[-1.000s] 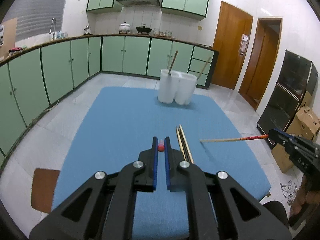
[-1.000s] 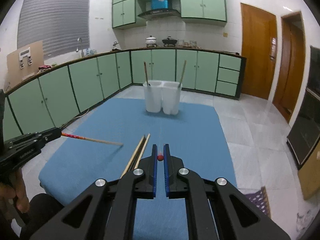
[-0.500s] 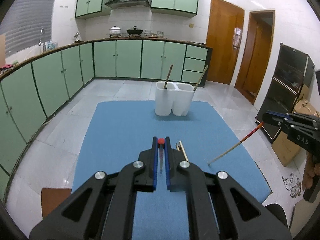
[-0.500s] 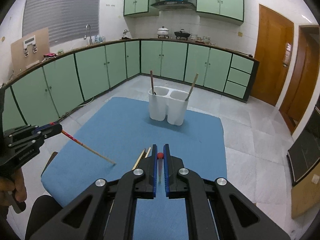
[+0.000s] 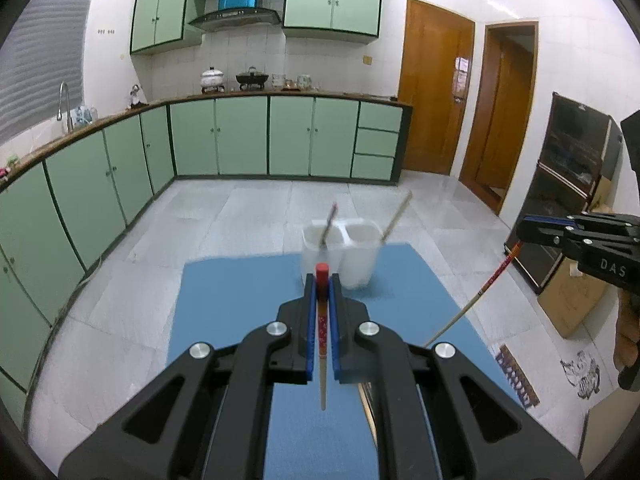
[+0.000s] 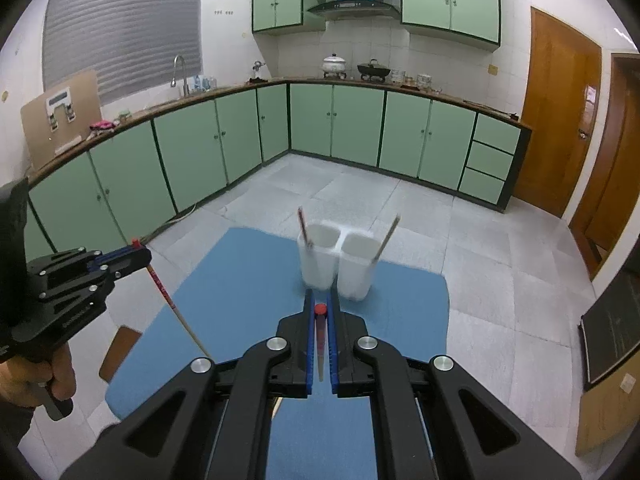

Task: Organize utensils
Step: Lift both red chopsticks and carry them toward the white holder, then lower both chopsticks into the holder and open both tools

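Both claws rose above blue mat [image 5: 240, 304] (green cabinets [image 5: 224, 136] behind).

A white two-compartment holder [image 6: 336, 264] stands upright at the far end of the blue tabletop [image 6: 248, 280], with one chopstick leaning in each compartment. Two red-capped chopsticks are raised off the tabletop, tips down: one [image 5: 321, 332] clamped in the left hand-held gripper [image 5: 322, 280], one [image 6: 320, 336] in the right hand-held gripper [image 6: 320, 300]. Another pair [image 5: 366, 404] lies flat, mostly hidden.
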Tool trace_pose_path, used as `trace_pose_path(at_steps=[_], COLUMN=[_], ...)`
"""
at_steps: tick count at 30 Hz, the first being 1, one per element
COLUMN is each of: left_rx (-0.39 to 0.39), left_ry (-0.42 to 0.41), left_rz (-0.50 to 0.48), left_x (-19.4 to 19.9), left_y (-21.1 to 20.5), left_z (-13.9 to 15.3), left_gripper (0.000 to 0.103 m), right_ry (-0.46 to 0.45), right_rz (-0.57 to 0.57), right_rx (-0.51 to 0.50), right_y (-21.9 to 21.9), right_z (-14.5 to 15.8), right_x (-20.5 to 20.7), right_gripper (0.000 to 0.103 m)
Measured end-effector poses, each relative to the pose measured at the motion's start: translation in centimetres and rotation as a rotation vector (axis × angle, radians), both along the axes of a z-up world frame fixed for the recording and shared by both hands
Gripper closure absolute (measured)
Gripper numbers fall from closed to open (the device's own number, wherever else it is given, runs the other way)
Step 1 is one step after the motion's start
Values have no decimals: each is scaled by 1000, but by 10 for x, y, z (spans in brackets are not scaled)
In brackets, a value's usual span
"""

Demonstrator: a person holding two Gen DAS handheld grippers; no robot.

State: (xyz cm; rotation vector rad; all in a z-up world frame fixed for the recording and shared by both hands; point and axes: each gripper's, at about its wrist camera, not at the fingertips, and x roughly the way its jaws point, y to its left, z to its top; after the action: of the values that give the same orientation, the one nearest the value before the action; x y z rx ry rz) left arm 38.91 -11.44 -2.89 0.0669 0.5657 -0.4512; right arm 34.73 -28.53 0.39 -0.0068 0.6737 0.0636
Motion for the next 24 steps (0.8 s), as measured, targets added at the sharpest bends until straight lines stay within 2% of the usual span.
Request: trace_pose_path(at_steps=[7,12,20,24], left_rx=[-12,-44,-63,-117], left_ry=[-105,-144,-231,-216], left_rz=[64,107,140,125], left_x=[52,92,148,178], left_y=[-6,-20,-56,-74], left_z=[51,70,73,51], left_gripper=[98,98,98,98], right_ry=[-32,-64,-91,-79], right_rz=[-52,-84,-128,-141], right_rx=[40,36,25,21], right_y=[-15,-26,-45,-56], right_z=[41,51,41,24], right_x=[54,92,159,191], right_gripper=[97,97,97,97])
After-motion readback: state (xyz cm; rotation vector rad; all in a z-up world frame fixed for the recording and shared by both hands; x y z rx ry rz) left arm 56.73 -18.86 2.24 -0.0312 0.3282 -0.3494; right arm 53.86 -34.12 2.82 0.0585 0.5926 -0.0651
